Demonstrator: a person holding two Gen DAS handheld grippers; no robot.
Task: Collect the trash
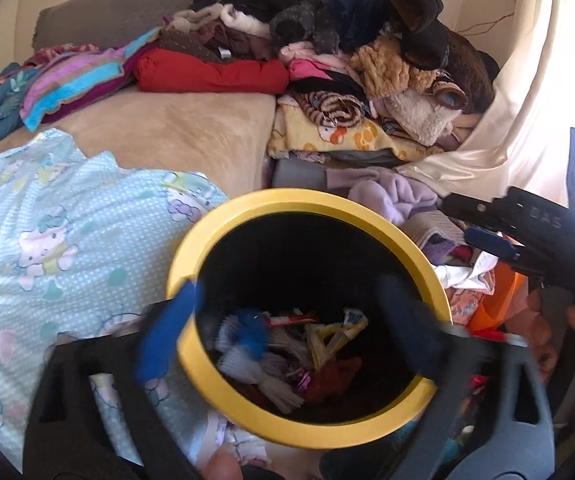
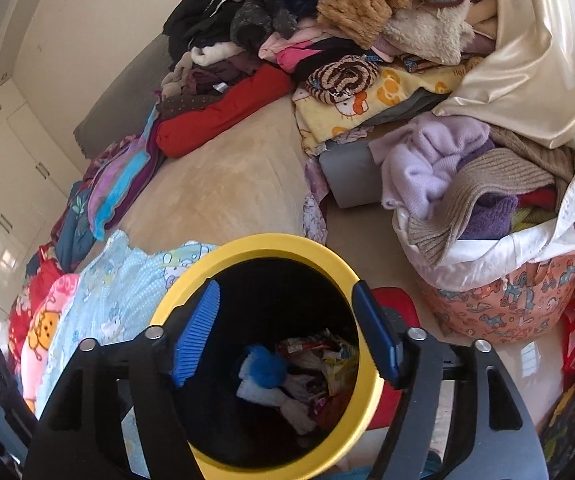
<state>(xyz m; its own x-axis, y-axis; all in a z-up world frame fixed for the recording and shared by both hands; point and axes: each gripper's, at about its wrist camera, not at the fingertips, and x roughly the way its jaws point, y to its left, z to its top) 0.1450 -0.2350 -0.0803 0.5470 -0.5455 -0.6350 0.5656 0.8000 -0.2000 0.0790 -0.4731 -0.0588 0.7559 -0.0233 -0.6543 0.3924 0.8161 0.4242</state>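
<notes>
Left wrist view. Landmark: yellow-rimmed bin (image 1: pixel 307 312), standing just beside the bed with the blue patterned sheet (image 1: pixel 47 216).
- Trash (image 1: pixel 287 352): wrappers, white and blue scraps, lying at the bin's bottom.
- Left gripper (image 1: pixel 287 332): above the bin mouth, angled down into it; fingers spread wide, nothing between them, motion-blurred. Its left finger (image 1: pixel 167 332) overlaps the near-left rim.
- Right gripper (image 1: pixel 527 236): right of the bin, over the clothes; a hand (image 1: pixel 559 320) holds its grip.
- Risk, judged: a finger could catch the rim and tip the bin, spilling the collected trash onto the floor.

Right wrist view. Same landmark, the bin (image 2: pixel 271 356).
- Right gripper (image 2: pixel 287 332): poised over the bin mouth, tilted down; fingers released, partly spread, empty.
- Trash (image 2: pixel 303 372): inside the bin, at the bottom.
- Laundry bag (image 2: pixel 499 280): right of the bin, overfull.
- Risk, judged: loose clothes near the bin could be mistaken for trash.
</notes>
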